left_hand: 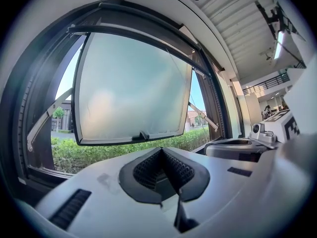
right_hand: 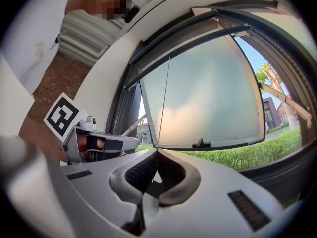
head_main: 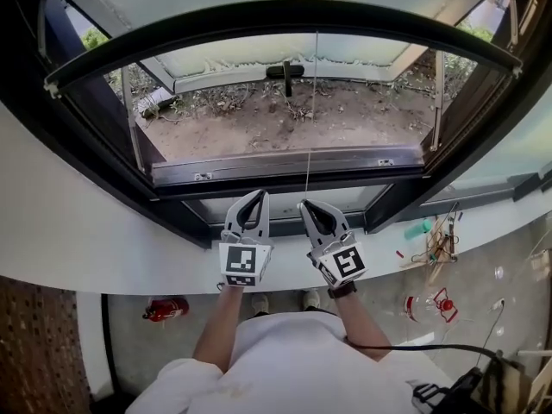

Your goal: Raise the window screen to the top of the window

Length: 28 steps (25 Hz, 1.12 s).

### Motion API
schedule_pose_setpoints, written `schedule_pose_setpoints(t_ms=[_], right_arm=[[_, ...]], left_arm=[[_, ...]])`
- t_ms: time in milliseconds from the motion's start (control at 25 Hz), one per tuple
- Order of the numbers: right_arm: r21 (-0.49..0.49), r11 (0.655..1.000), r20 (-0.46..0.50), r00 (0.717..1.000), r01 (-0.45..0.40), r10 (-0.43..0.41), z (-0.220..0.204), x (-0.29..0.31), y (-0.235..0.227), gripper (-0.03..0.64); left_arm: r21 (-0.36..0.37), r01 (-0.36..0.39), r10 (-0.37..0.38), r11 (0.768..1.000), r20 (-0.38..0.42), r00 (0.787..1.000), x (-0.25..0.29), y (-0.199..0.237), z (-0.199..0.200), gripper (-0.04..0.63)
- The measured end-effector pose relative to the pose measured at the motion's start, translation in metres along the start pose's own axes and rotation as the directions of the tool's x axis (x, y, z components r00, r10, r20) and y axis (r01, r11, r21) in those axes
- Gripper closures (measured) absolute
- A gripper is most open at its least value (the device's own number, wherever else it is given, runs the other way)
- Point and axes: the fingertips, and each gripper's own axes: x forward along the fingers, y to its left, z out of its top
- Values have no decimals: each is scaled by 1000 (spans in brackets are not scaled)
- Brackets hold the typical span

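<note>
The screen's dark bottom bar [head_main: 285, 11] arcs across the upper window opening. It also shows in the left gripper view [left_hand: 133, 33] and in the right gripper view [right_hand: 188, 41]. A thin pull cord [head_main: 312, 110] drops from the bar to my right gripper [head_main: 304, 203], which is shut on the cord [right_hand: 163, 103] at its tips [right_hand: 157, 151]. Just left of it, my left gripper [head_main: 261, 194] is shut with nothing between its jaws [left_hand: 161, 151]. Both grippers point level at the window, above the lower frame [head_main: 285, 166].
Beyond the frame, the frosted glass sash [head_main: 285, 54] with its handle [head_main: 285, 71] is swung outward over bare ground. A white sill [head_main: 86, 231] runs below the grippers. On the floor lie a red canister [head_main: 164, 309], a plastic bottle [head_main: 427, 304] and clutter [head_main: 435, 244].
</note>
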Motion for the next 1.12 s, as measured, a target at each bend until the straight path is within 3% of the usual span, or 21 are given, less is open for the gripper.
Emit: schedule_pose_setpoints(t_ms=[1120], right_arm=[[-41, 999, 164, 986, -2, 8, 102, 10, -8, 614]], left_arm=[[-51, 20, -15, 998, 93, 996, 4, -6, 61, 594]])
